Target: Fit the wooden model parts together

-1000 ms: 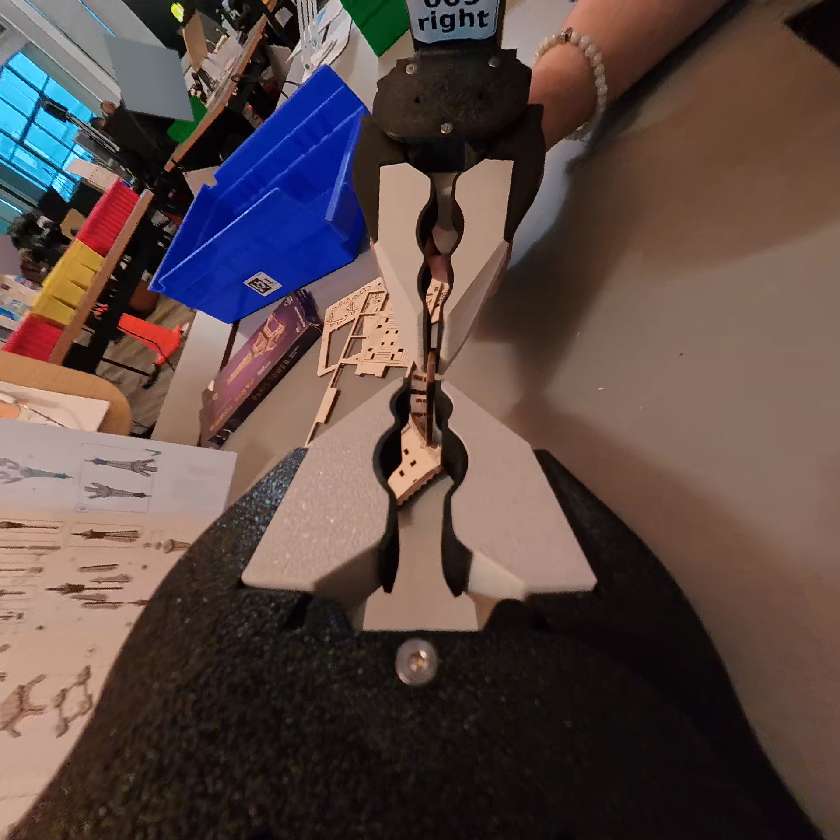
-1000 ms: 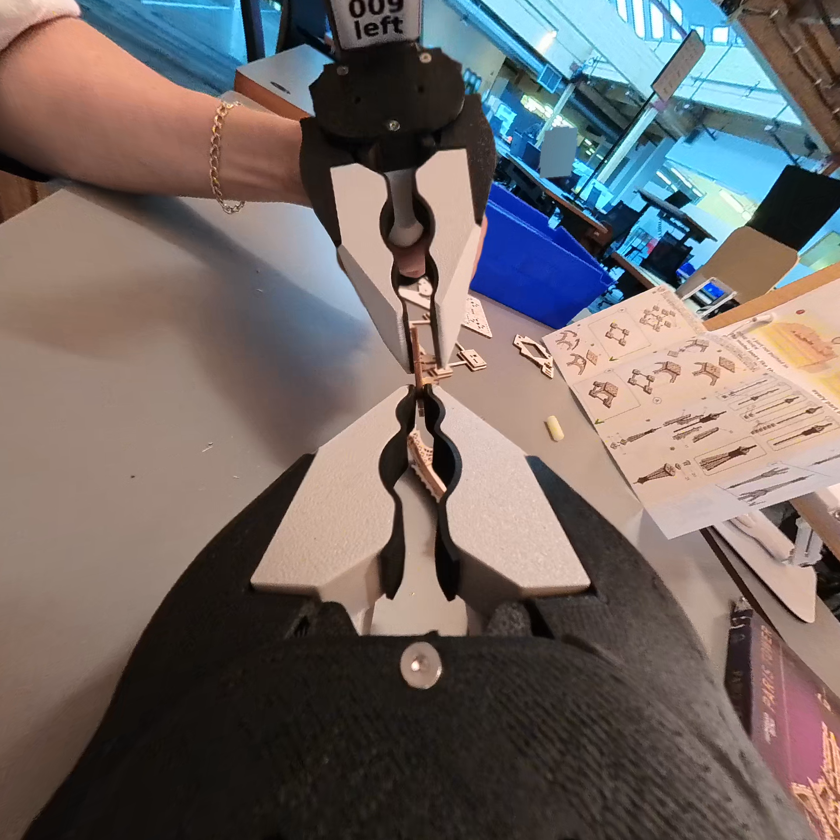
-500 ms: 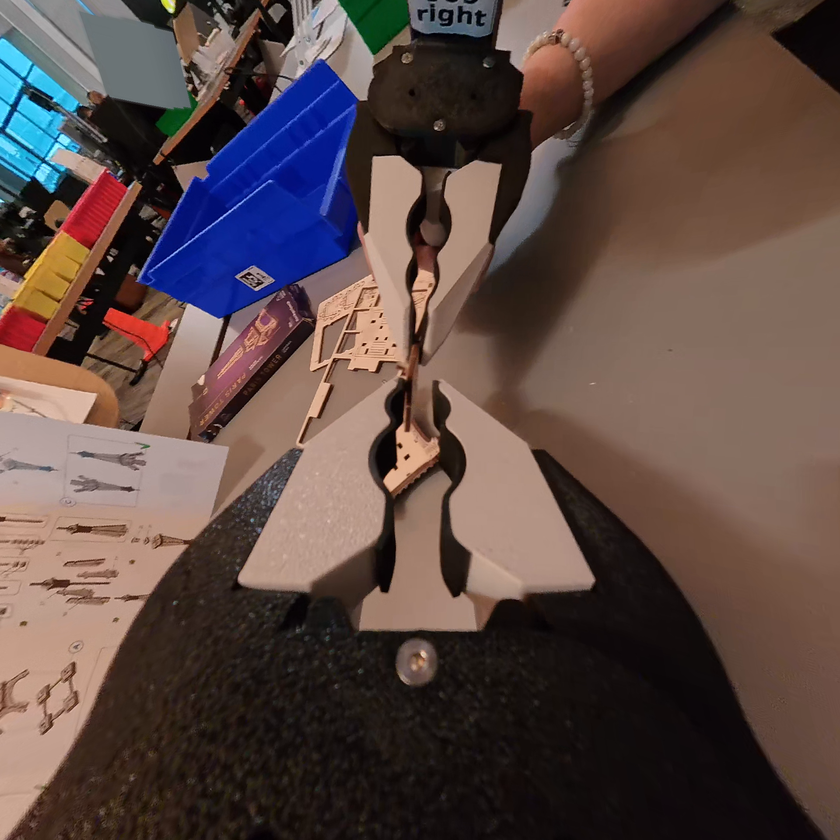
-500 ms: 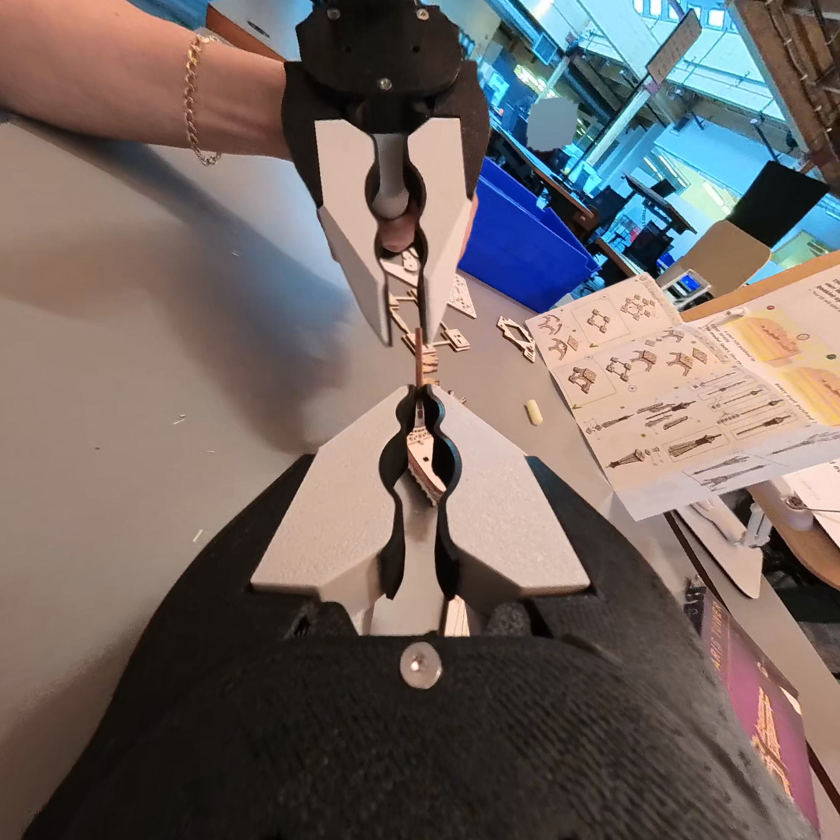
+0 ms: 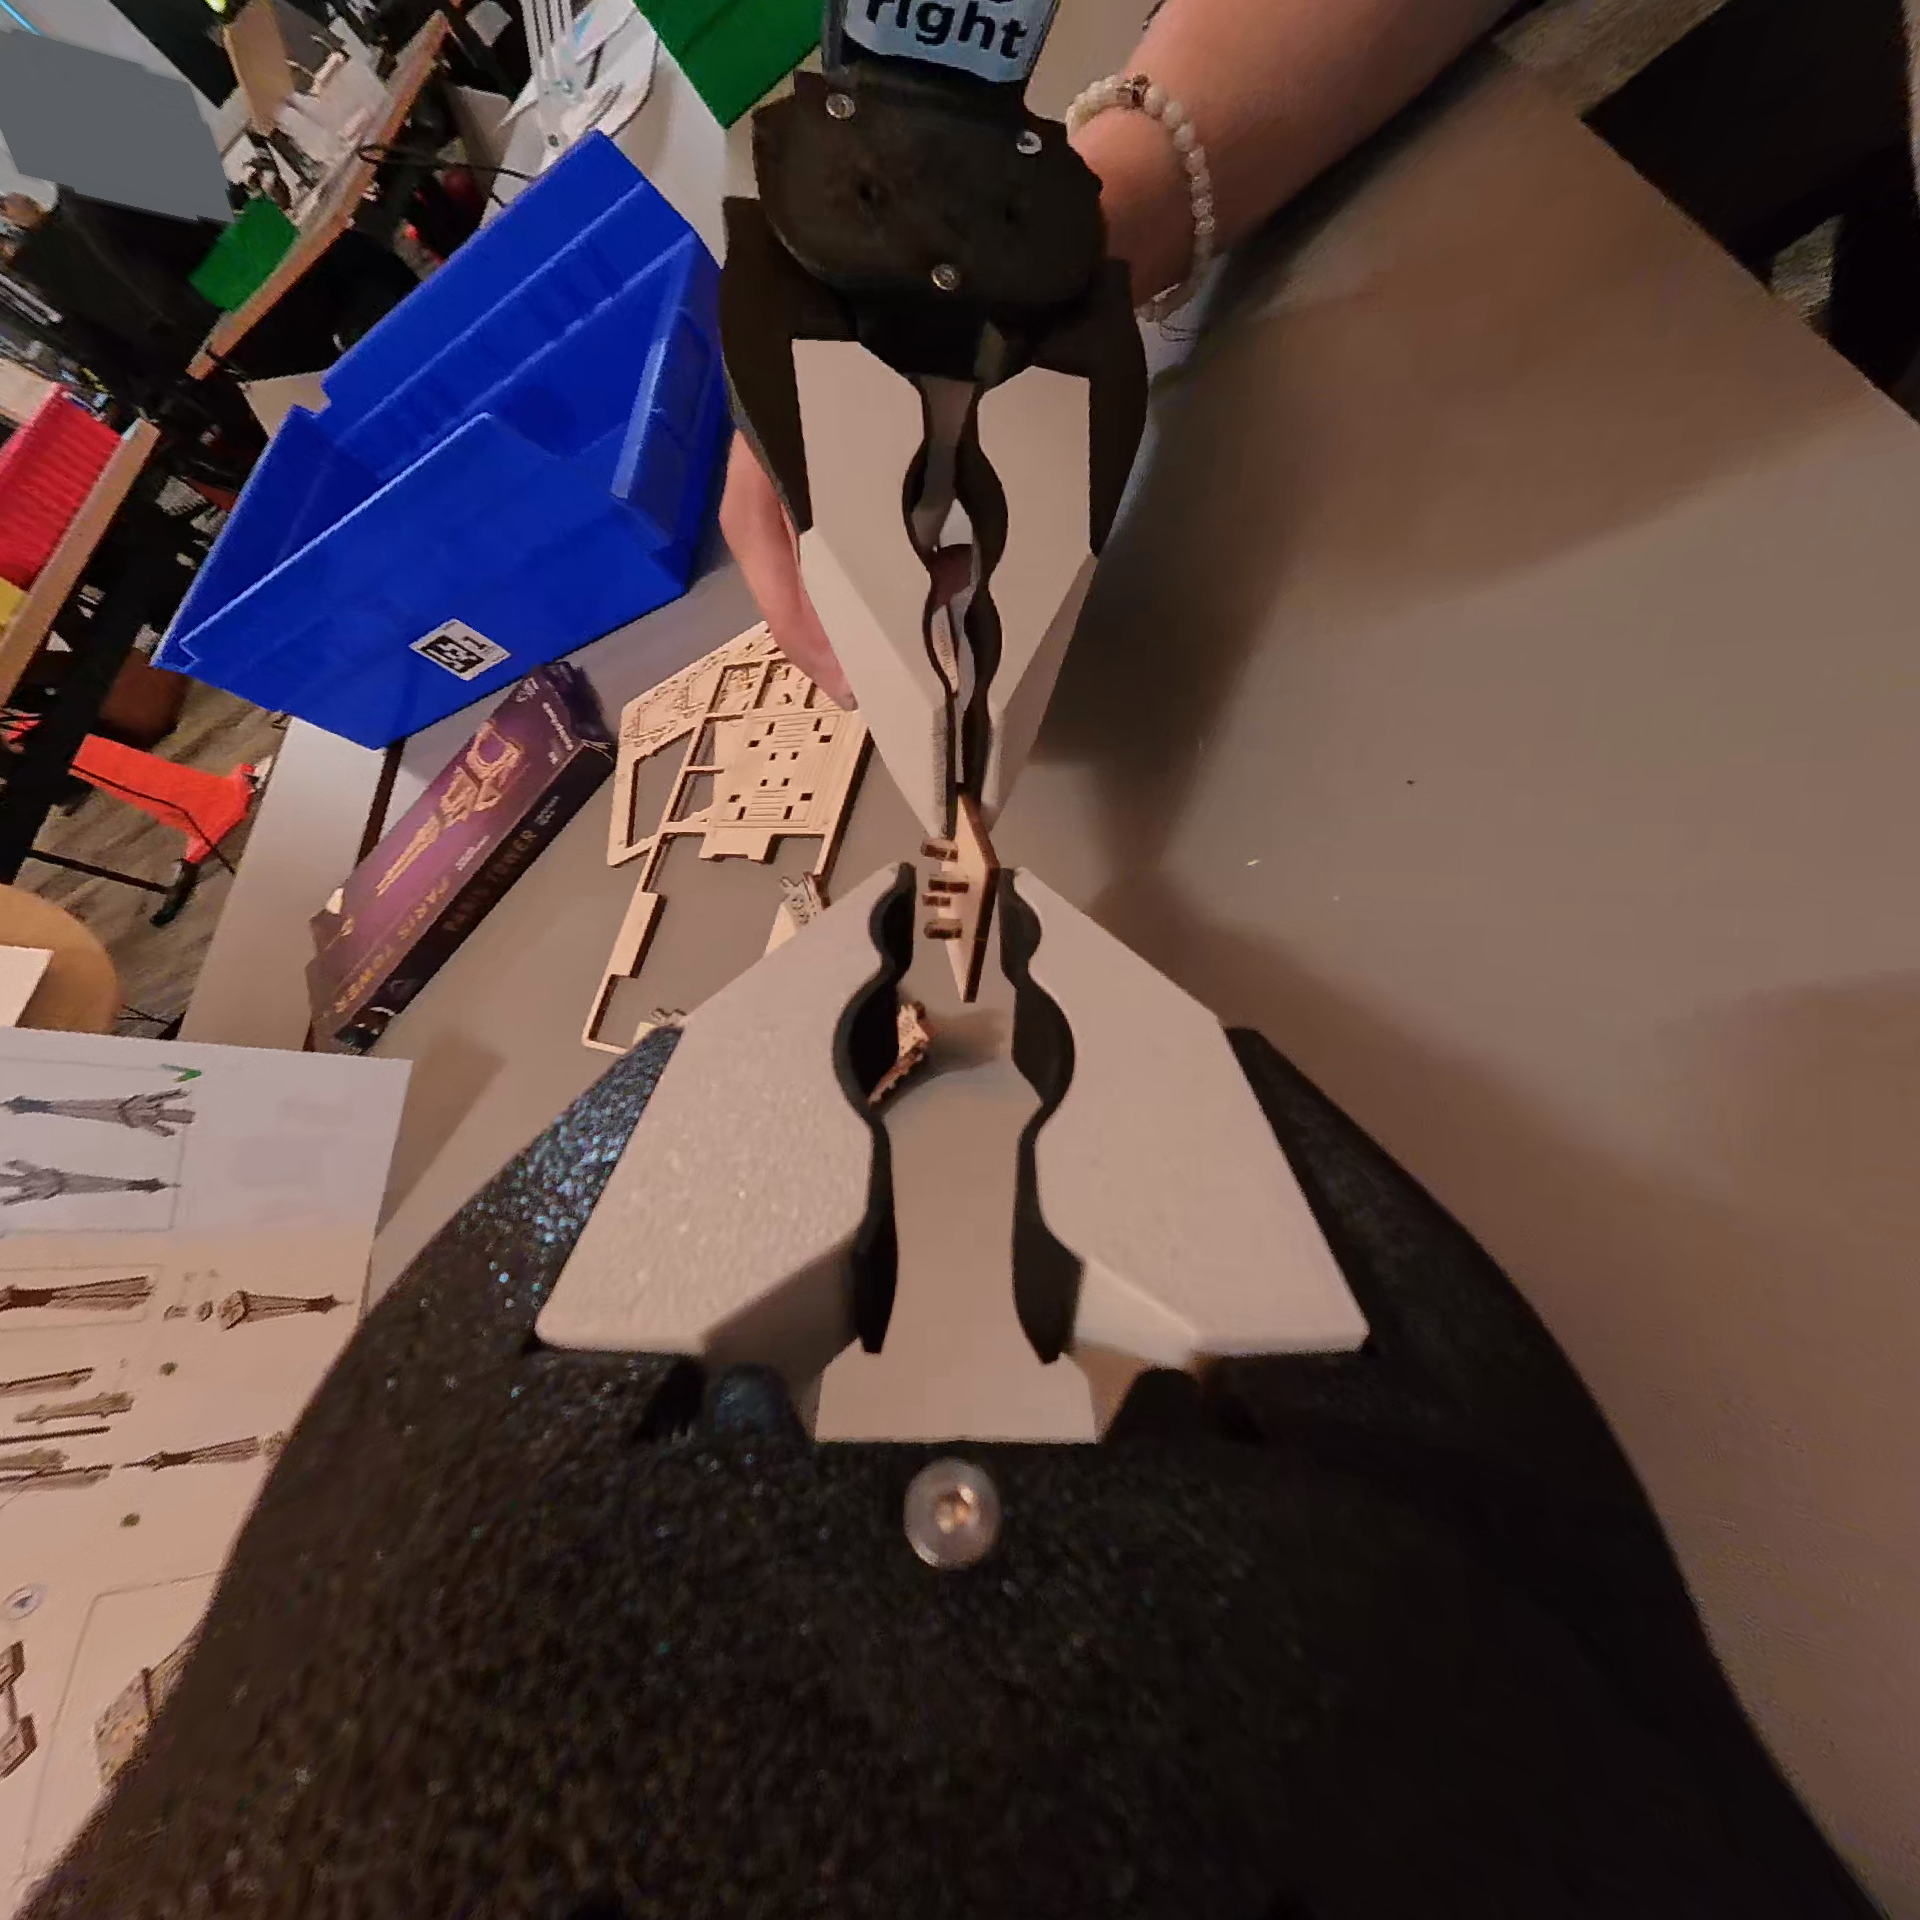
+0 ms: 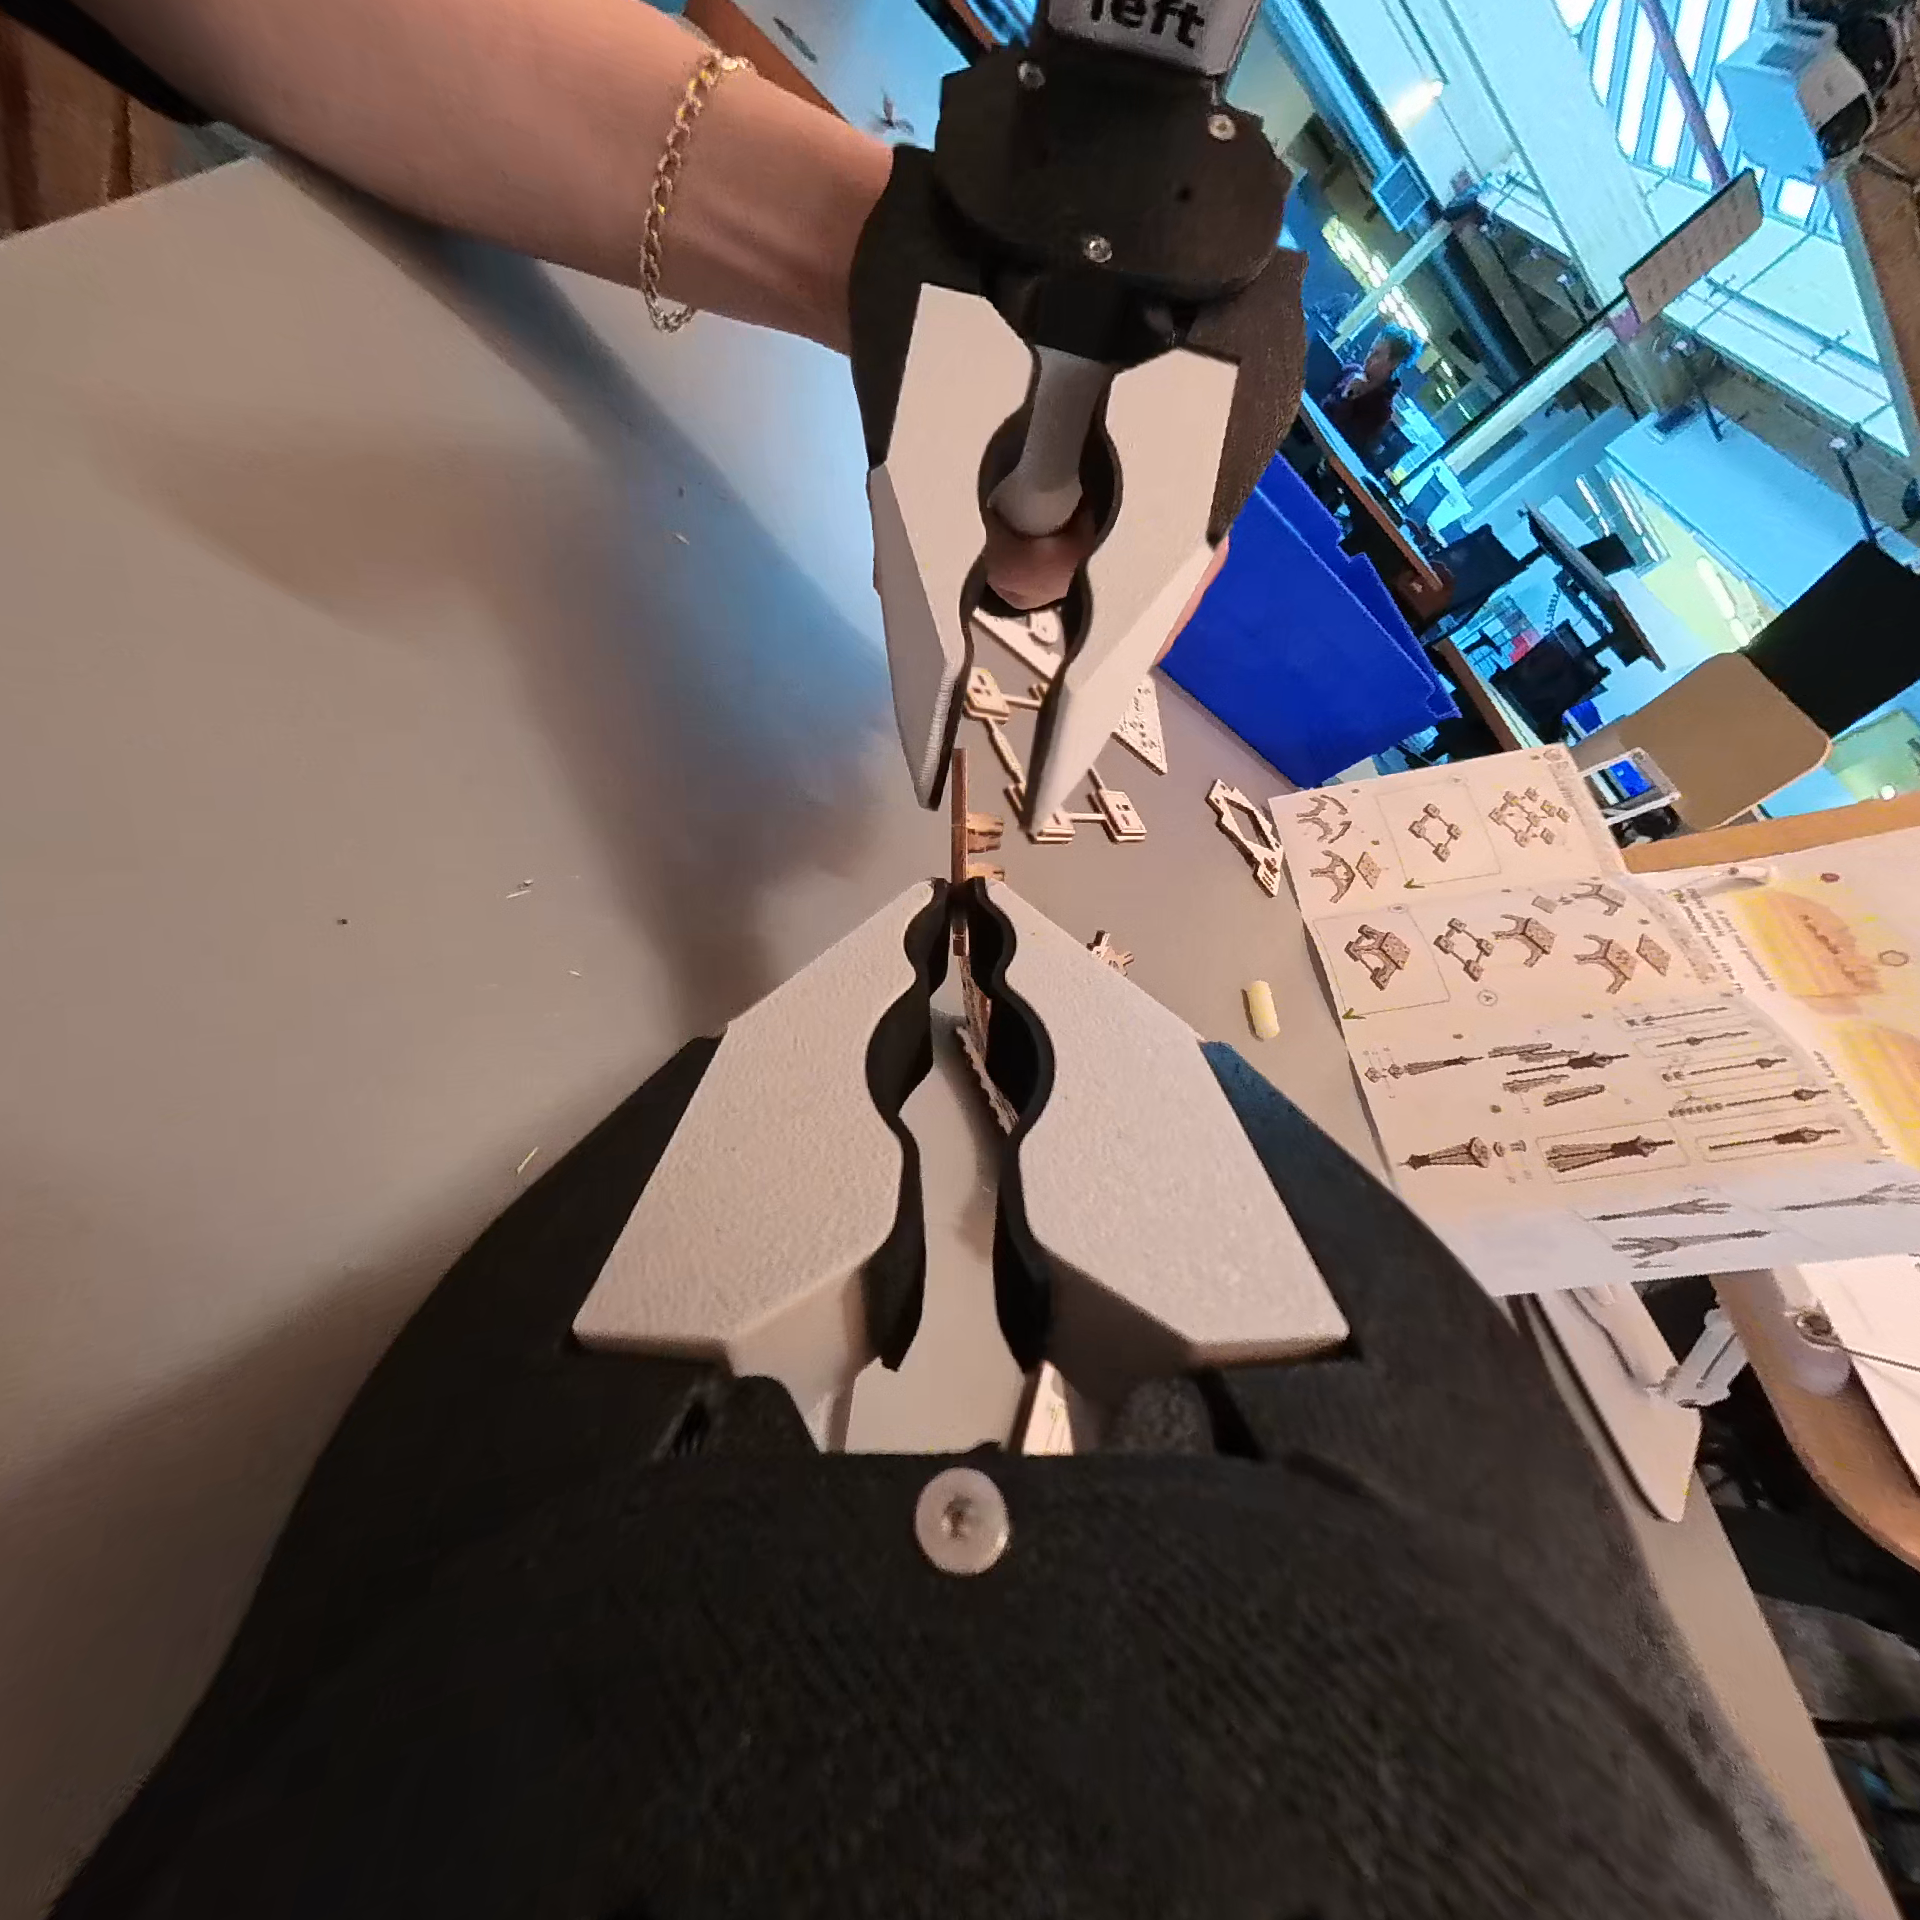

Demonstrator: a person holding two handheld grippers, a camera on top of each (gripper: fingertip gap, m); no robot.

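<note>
A thin flat wooden part with slots hangs above the grey table, gripped at one end by my right gripper. In the right wrist view my right gripper is shut on this part, which I see edge-on with small tabs sticking out to the right. My left gripper is open, and the part's free end reaches in between its tips. It also shows in the right wrist view, open around the part's tip. A smaller wooden bit shows through the left jaws. I cannot tell what it rests on.
On the left are a blue bin, a purple box, a punched-out wooden sheet and an instruction sheet. The right wrist view shows loose wooden pieces, a small cream bit and the instruction sheet. Both grippers' tips are close together, under 4 cm apart.
My left gripper was shut on the wood a second ago and has now opened. My right gripper has stayed shut on its part, still tip to tip with the left one.
</note>
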